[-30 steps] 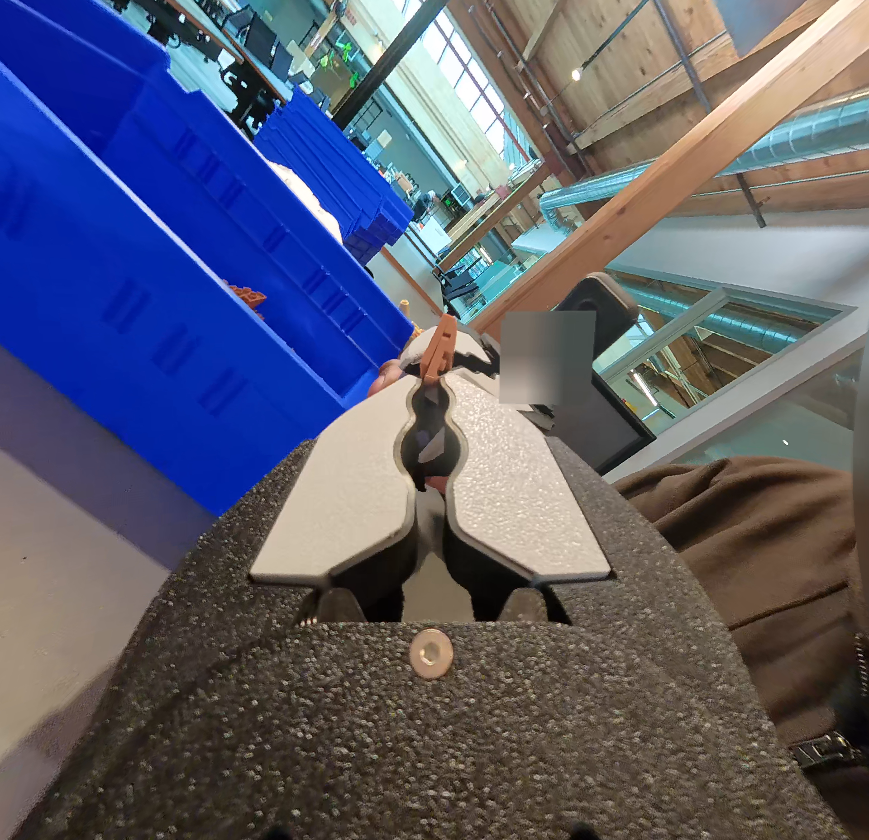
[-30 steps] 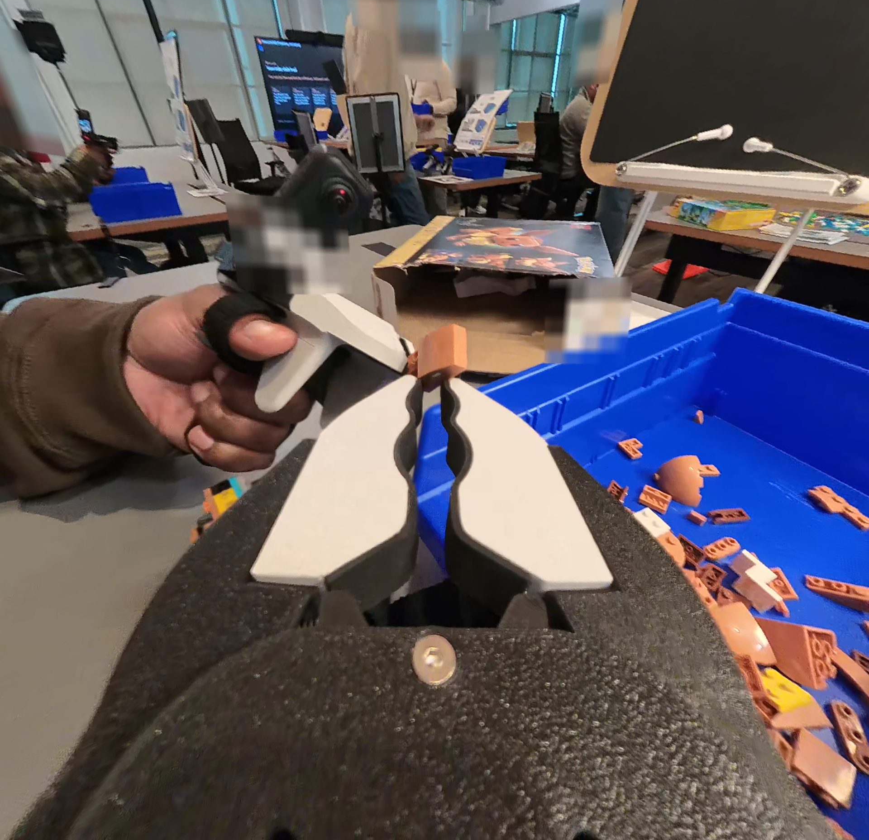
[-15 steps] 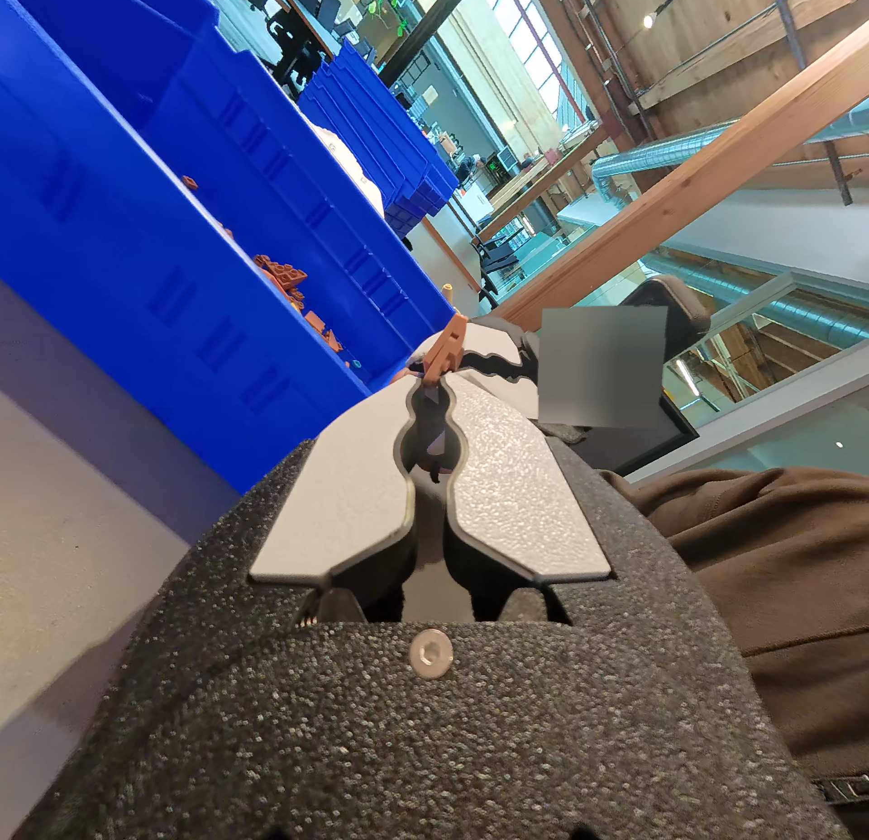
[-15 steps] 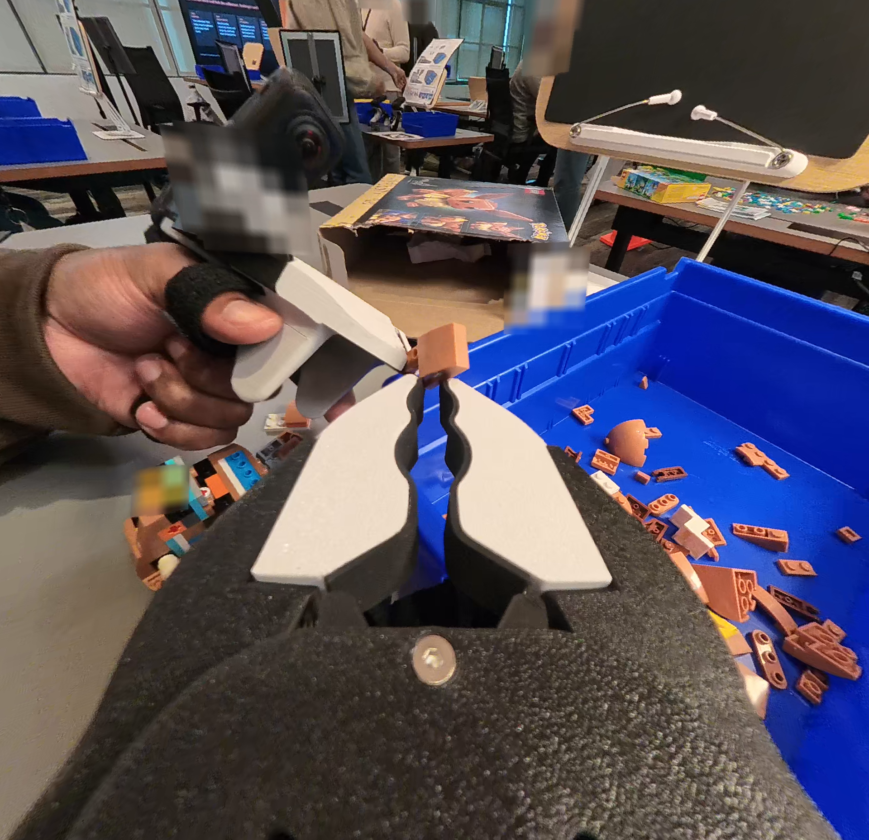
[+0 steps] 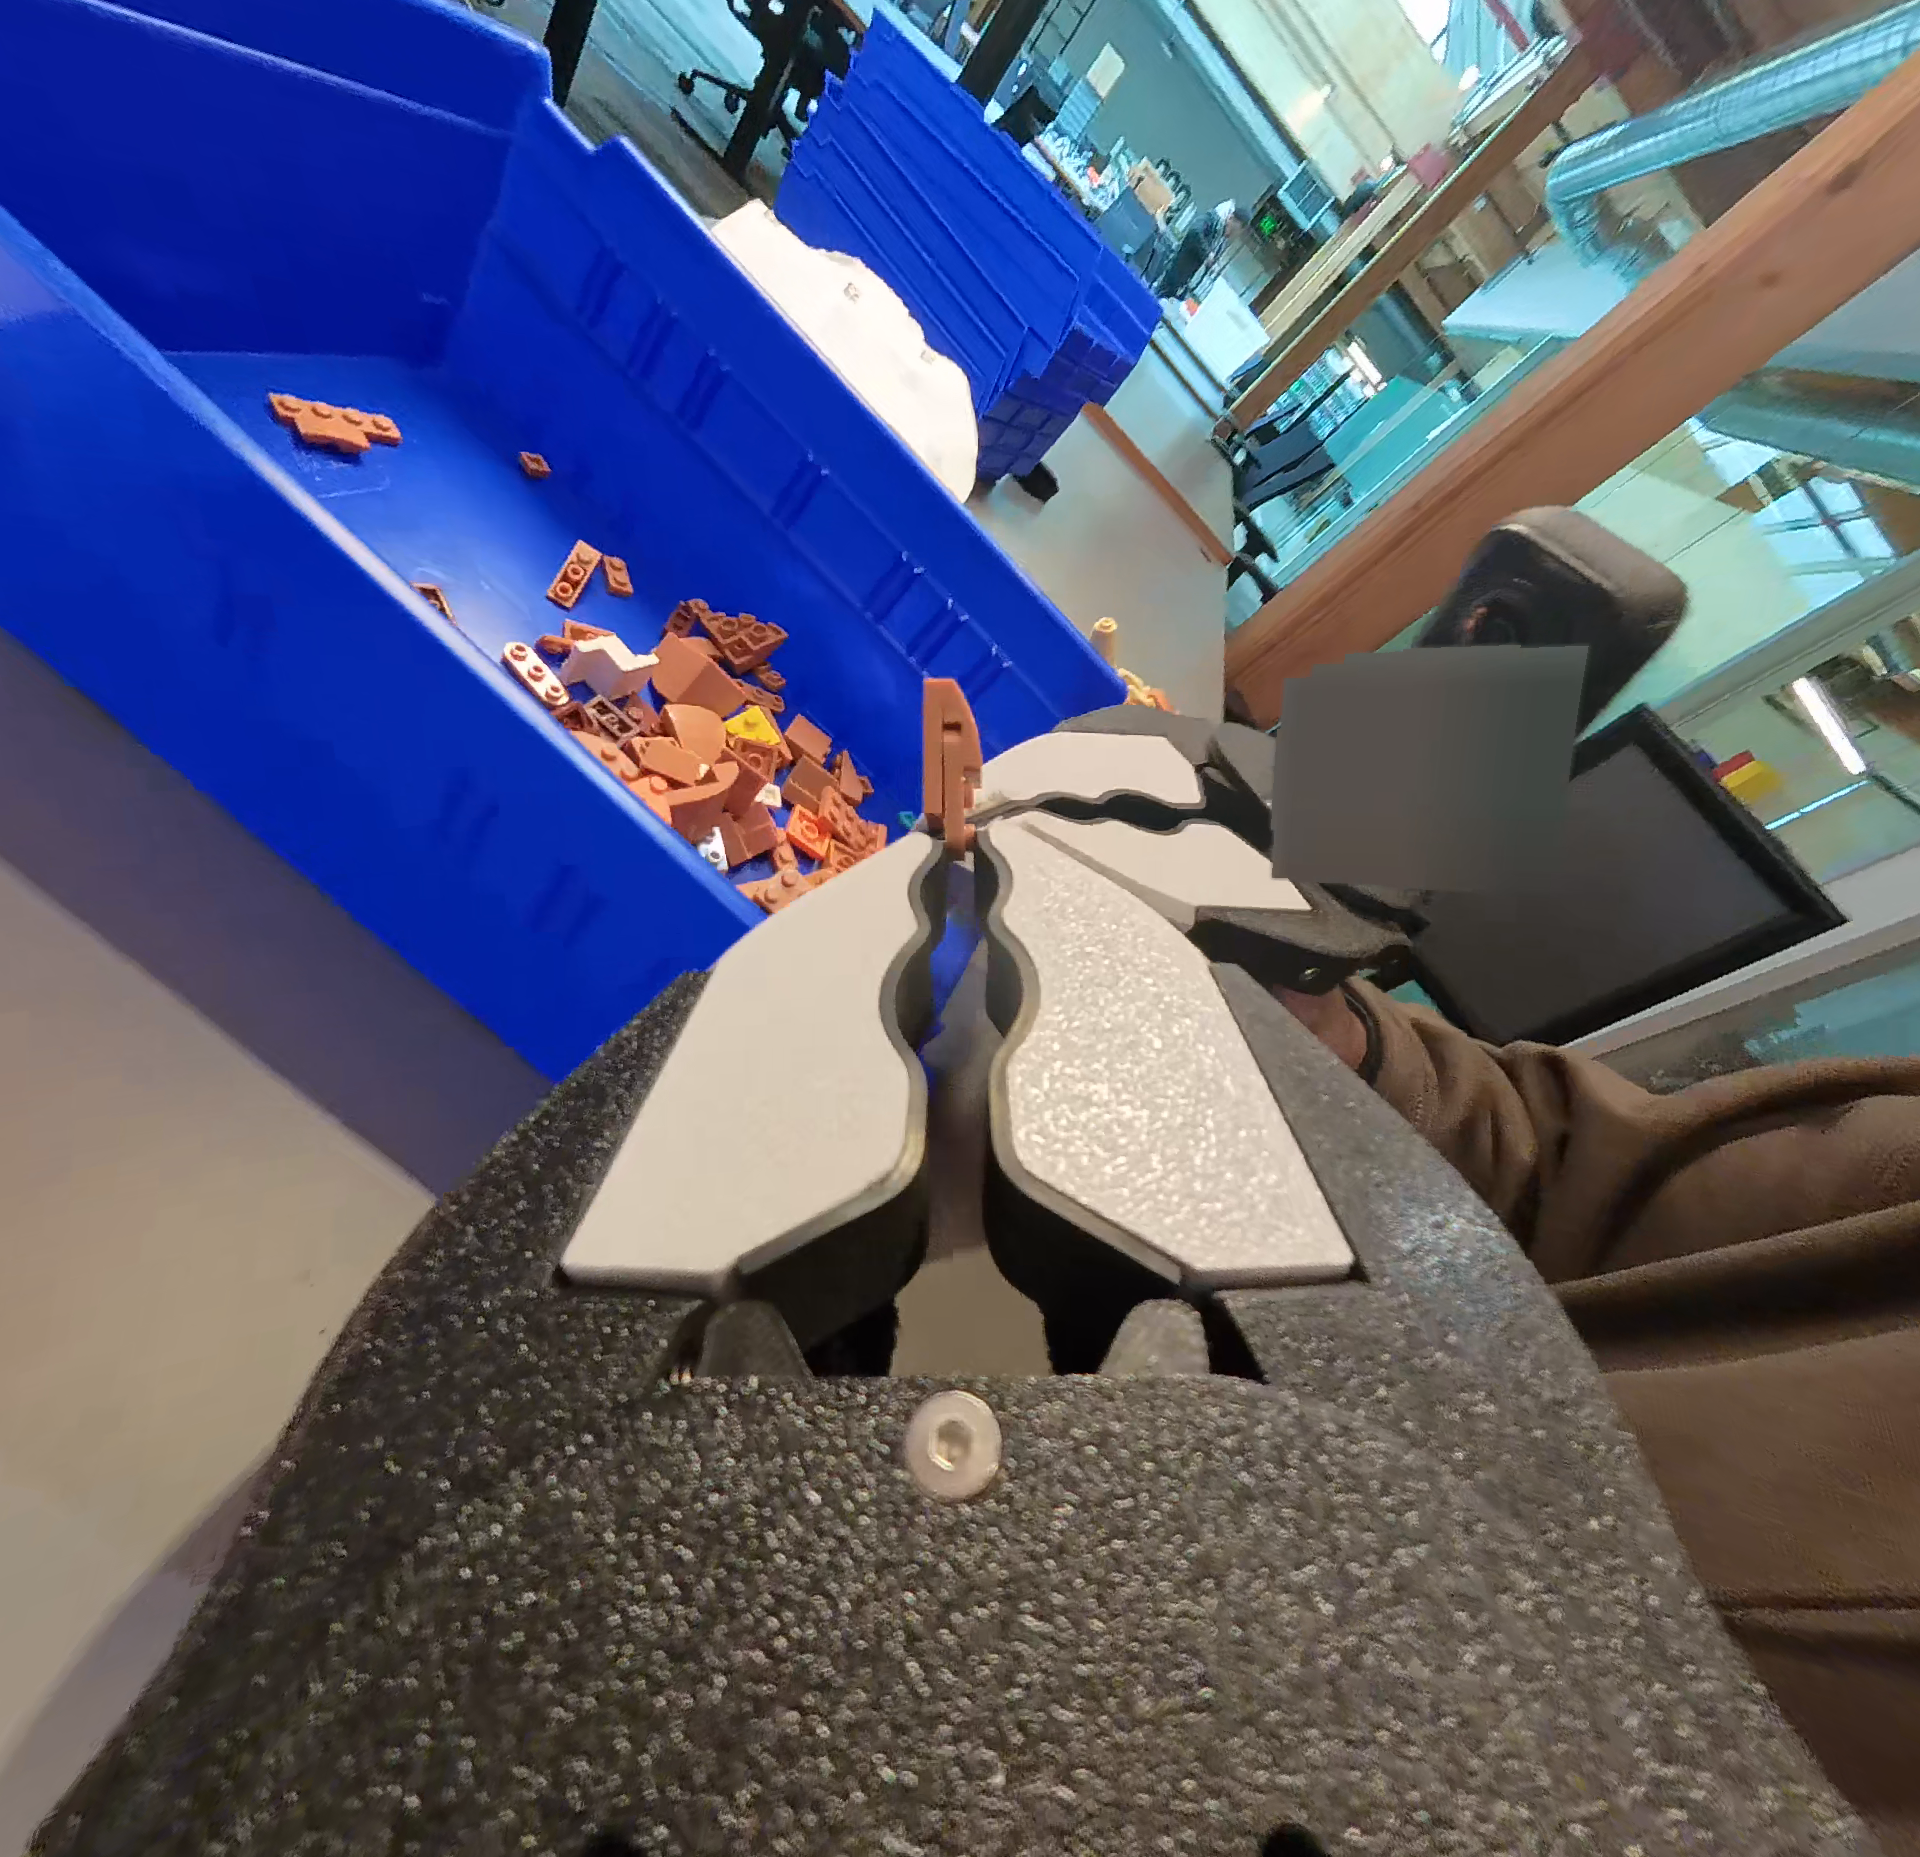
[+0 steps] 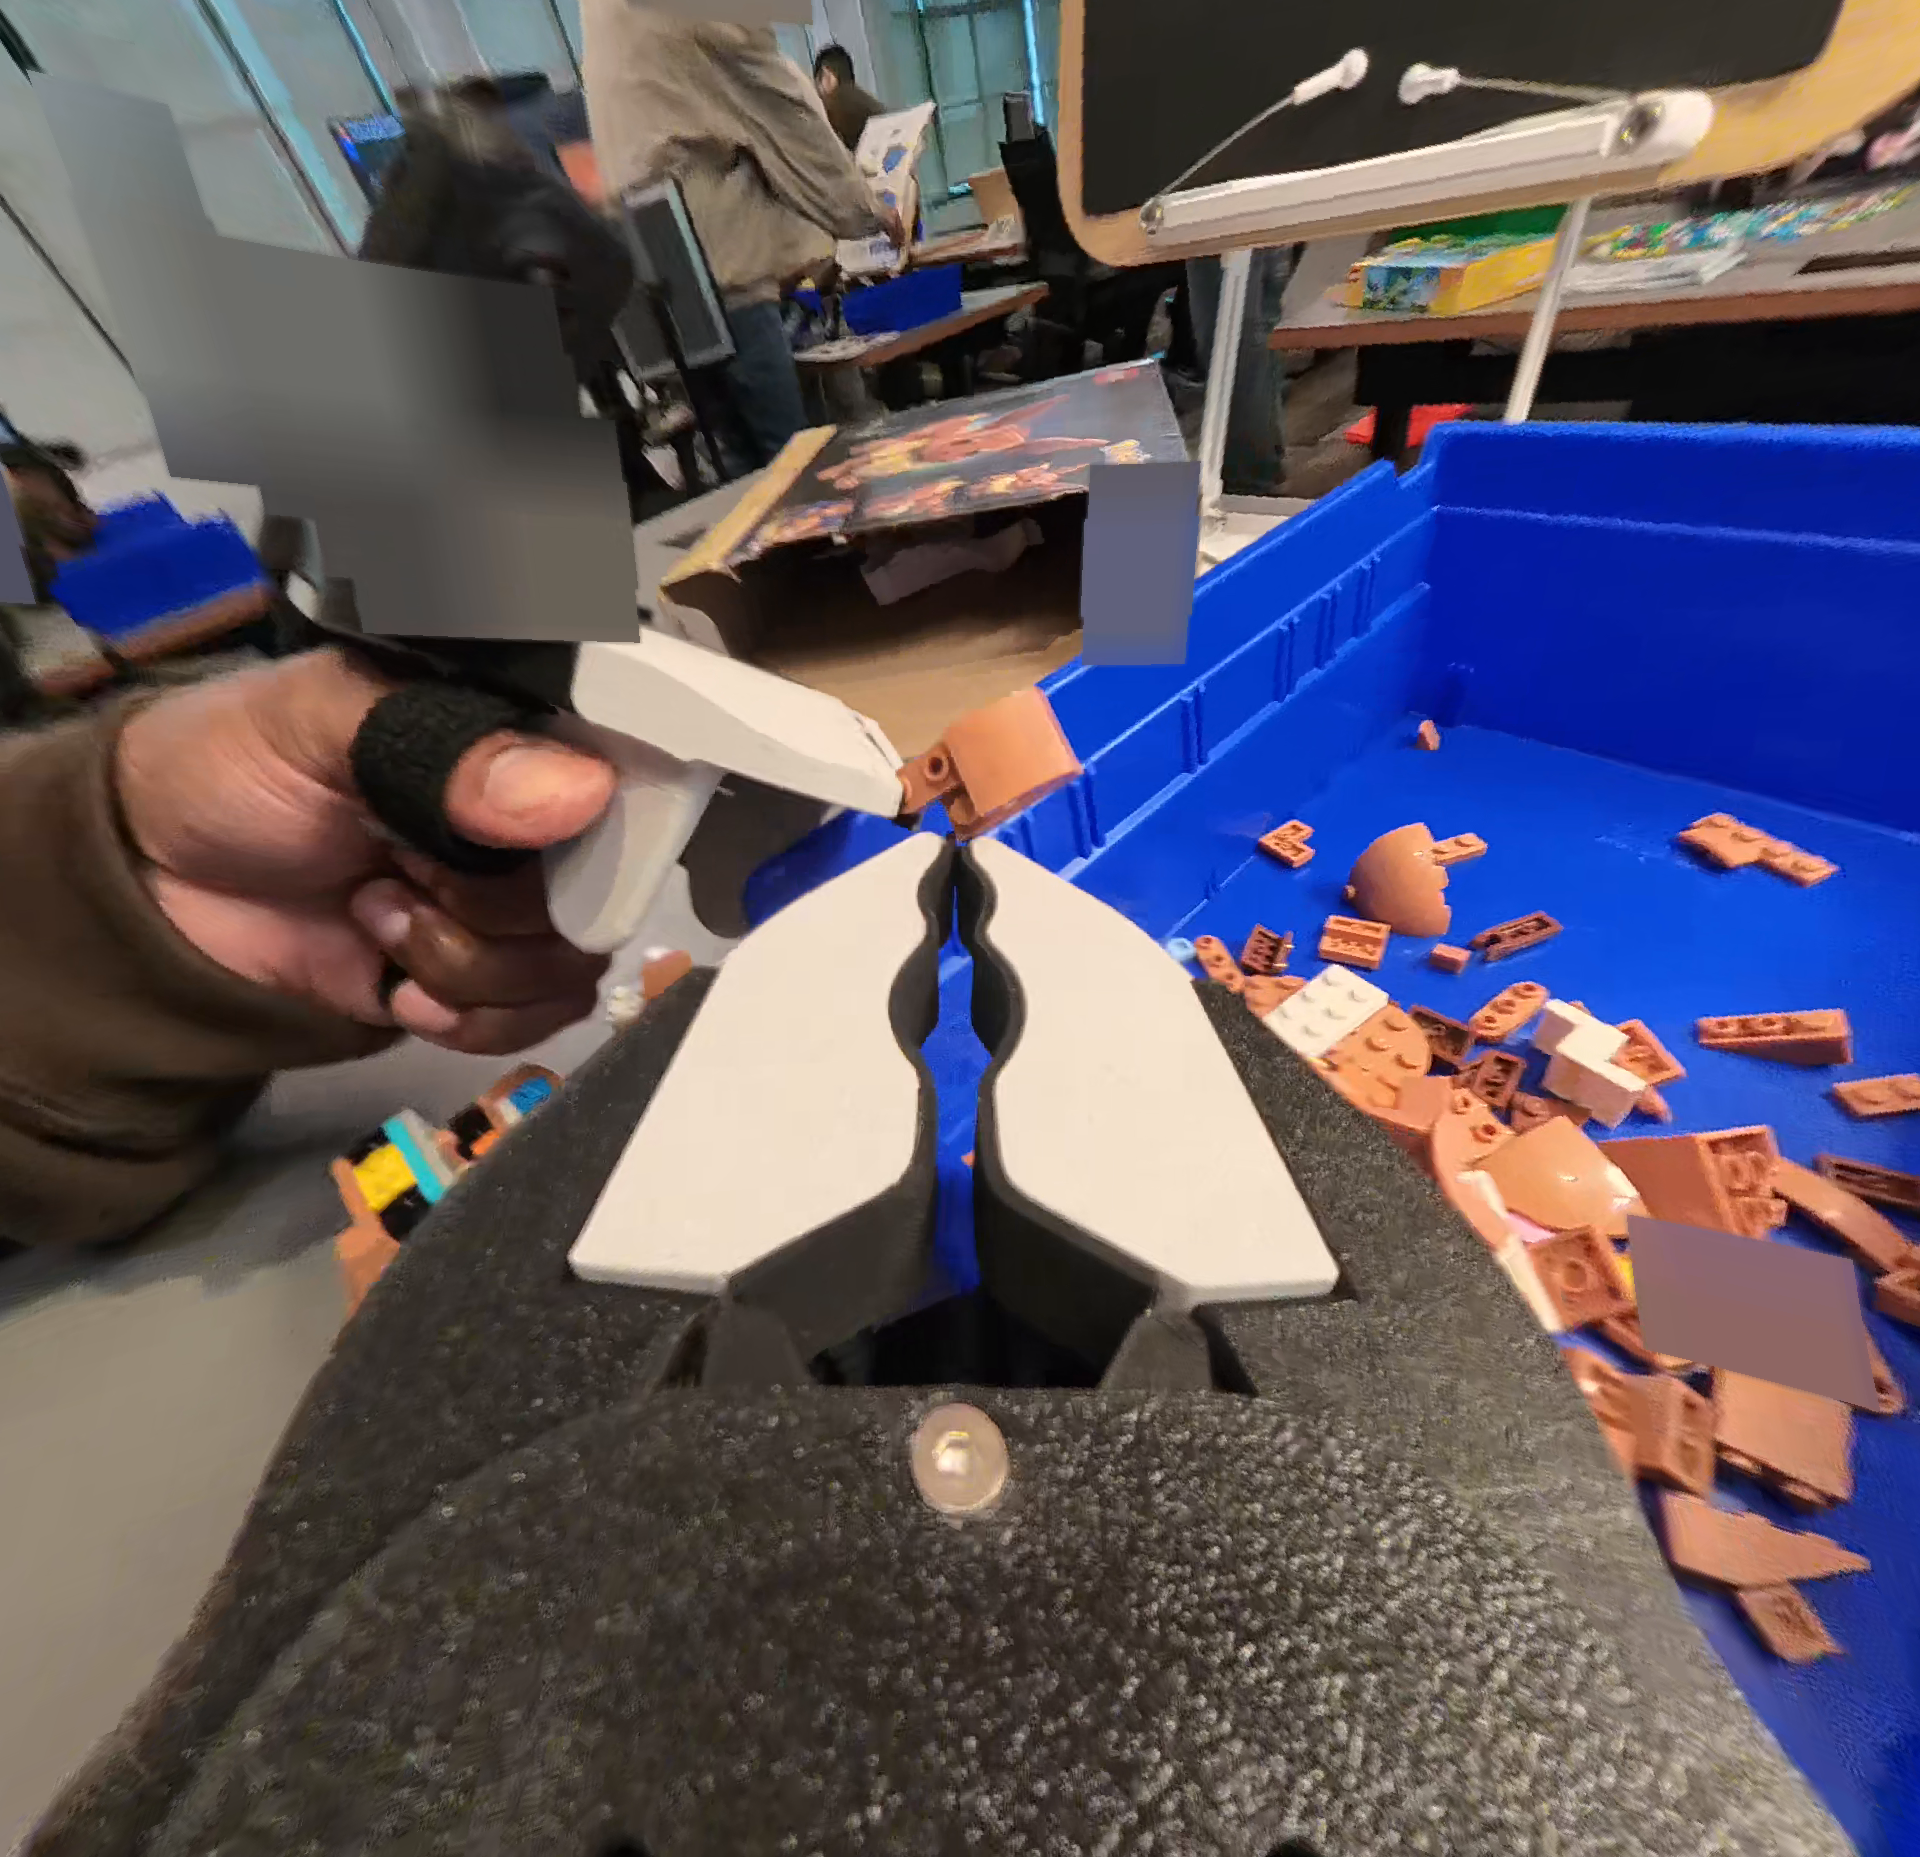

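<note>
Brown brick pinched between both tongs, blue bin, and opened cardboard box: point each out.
brown brick [image 6: 1013, 758]: right wrist view, its smooth sloped face.
blue bin [image 6: 1226, 685]: right wrist view, near wall's rim.
cardboard box [image 6: 883, 602]: right wrist view, its open mouth.

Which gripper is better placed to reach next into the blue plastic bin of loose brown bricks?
Probably the right gripper: the blue plastic bin opens just right of its tips. The left gripper sits over the grey table outside it. Both pinch one small brown brick piece.
</note>
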A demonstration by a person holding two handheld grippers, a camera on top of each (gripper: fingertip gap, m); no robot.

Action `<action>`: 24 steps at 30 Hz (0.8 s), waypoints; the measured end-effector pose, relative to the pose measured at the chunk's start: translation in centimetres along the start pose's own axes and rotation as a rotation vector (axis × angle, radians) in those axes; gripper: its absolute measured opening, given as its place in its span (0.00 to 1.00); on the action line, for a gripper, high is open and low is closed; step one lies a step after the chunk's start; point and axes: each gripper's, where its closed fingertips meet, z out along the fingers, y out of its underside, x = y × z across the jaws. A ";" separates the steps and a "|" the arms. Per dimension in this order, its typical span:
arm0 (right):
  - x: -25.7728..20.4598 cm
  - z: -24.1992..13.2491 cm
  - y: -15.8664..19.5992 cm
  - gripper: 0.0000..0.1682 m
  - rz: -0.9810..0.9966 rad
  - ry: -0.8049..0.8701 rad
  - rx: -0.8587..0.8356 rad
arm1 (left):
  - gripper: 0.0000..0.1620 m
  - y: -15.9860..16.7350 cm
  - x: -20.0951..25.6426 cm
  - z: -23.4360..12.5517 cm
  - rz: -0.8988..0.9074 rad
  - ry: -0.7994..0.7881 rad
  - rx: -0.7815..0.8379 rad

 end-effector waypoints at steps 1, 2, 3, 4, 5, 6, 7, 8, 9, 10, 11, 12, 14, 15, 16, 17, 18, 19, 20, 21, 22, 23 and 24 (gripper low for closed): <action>-0.1 -0.1 -0.3 0.00 0.053 -0.033 0.020 | 0.03 -0.2 0.1 0.0 -0.015 0.020 0.017; -0.2 -0.2 -0.6 0.00 0.110 -0.069 0.046 | 0.03 -0.5 0.5 -0.1 -0.036 0.059 0.048; -0.3 -0.3 -1.0 0.00 0.165 -0.105 0.072 | 0.03 -0.6 0.6 -0.1 -0.067 0.085 0.067; -0.4 -0.5 -1.3 0.01 0.216 -0.143 0.094 | 0.03 -0.7 0.7 -0.3 -0.095 0.116 0.085; -0.6 -0.6 -1.6 0.02 0.262 -0.182 0.112 | 0.03 -0.9 0.8 -0.4 -0.120 0.148 0.102; -0.8 -0.7 -1.8 0.03 0.304 -0.218 0.127 | 0.03 -0.9 0.9 -0.4 -0.139 0.172 0.111; -1.0 -0.7 -2.0 0.04 0.338 -0.247 0.138 | 0.03 -1.0 1.0 -0.5 -0.150 0.188 0.117; -1.1 -0.8 -2.1 0.05 0.364 -0.269 0.149 | 0.03 -1.1 1.1 -0.6 -0.152 0.198 0.120; -1.2 -0.9 -2.3 0.05 0.384 -0.285 0.159 | 0.03 -1.2 1.2 -0.6 -0.146 0.203 0.119; -1.2 -0.9 -2.4 0.05 0.399 -0.299 0.166 | 0.03 -1.2 1.3 -0.7 -0.140 0.208 0.118; -1.3 -0.9 -2.5 0.05 0.410 -0.308 0.170 | 0.03 -1.3 1.4 -0.7 -0.135 0.211 0.115; -1.3 -1.0 -2.5 0.05 0.418 -0.314 0.173 | 0.03 -1.2 1.5 -0.7 -0.130 0.211 0.111; -1.4 -1.0 -2.6 0.04 0.433 -0.329 0.180 | 0.03 -1.2 1.6 -0.8 -0.125 0.215 0.107; -1.5 -1.0 -2.7 0.04 0.443 -0.338 0.184 | 0.03 -1.2 1.6 -0.9 -0.122 0.216 0.105; -1.5 -1.0 -2.7 0.04 0.453 -0.347 0.187 | 0.03 -1.2 1.7 -1.0 -0.115 0.215 0.104; -1.6 -1.0 -2.7 0.04 0.460 -0.356 0.189 | 0.03 -1.2 1.8 -1.1 -0.108 0.214 0.101; -1.7 -1.0 -2.8 0.04 0.466 -0.362 0.192 | 0.03 -1.2 1.9 -1.1 -0.100 0.213 0.100; -1.6 -1.1 -2.9 0.04 0.472 -0.362 0.199 | 0.03 -1.2 2.0 -1.2 -0.092 0.213 0.099; -1.4 -1.2 -3.0 0.05 0.479 -0.360 0.210 | 0.03 -1.2 2.1 -1.2 -0.088 0.216 0.095; -1.3 -1.3 -3.2 0.05 0.486 -0.359 0.221 | 0.02 -1.1 2.3 -1.2 -0.085 0.221 0.091; -1.2 -1.3 -3.3 0.05 0.490 -0.363 0.224 | 0.02 -1.1 2.4 -1.2 -0.084 0.223 0.091; -1.2 -1.3 -3.2 0.05 0.491 -0.365 0.222 | 0.02 -1.1 2.5 -1.2 -0.085 0.229 0.092; -1.2 -1.3 -3.2 0.05 0.492 -0.365 0.222 | 0.02 -1.1 2.6 -1.2 -0.088 0.236 0.092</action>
